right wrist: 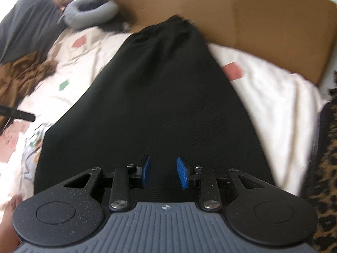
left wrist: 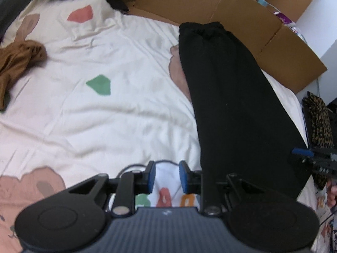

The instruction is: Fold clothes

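With both sets of jaws parted & gripping nothing, our left gripper (left wrist: 167, 176) hangs over the bed sheet (left wrist: 94, 113) beside the black garment (left wrist: 236, 105); our right gripper (right wrist: 163, 172) hangs above it. Brown garment (left wrist: 16, 63) lies well apart; cardboard (left wrist: 242, 21) behind.
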Demonstrator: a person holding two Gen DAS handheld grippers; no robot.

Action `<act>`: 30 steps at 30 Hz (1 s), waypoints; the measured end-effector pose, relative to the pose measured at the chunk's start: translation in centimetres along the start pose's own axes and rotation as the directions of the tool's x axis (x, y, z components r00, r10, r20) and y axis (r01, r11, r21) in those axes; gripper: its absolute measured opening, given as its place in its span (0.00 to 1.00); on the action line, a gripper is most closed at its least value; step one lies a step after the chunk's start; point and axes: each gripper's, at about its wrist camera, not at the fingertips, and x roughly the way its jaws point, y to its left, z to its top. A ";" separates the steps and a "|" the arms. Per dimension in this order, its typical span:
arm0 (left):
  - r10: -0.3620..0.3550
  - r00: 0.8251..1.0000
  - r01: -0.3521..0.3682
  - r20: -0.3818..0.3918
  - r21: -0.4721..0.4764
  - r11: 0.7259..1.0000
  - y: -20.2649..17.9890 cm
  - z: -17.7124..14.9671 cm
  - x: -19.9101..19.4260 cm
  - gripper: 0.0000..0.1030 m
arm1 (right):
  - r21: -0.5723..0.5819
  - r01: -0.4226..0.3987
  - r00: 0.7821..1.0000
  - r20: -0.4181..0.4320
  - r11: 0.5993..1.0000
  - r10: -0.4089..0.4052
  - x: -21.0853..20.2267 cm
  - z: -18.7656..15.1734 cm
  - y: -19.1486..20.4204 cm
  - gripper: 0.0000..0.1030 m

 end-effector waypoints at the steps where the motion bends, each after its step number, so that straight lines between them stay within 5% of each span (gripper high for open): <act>1: -0.002 1.000 0.002 -0.004 0.003 1.000 -0.1 -0.2 0.1 0.25 | -0.008 -0.003 1.000 -0.021 1.000 0.003 0.5 -0.3 0.5 0.33; 9: -0.026 0.999 0.029 -0.045 0.074 0.997 -0.3 -1.2 0.8 0.25 | -0.035 0.040 0.988 -0.148 0.999 -0.045 0.7 -2.7 1.0 0.32; 30: -0.031 0.997 0.048 -0.073 0.233 0.971 -2.6 -1.6 3.7 0.25 | -0.040 0.069 0.977 -0.198 0.997 -0.076 -2.2 -5.7 1.0 0.31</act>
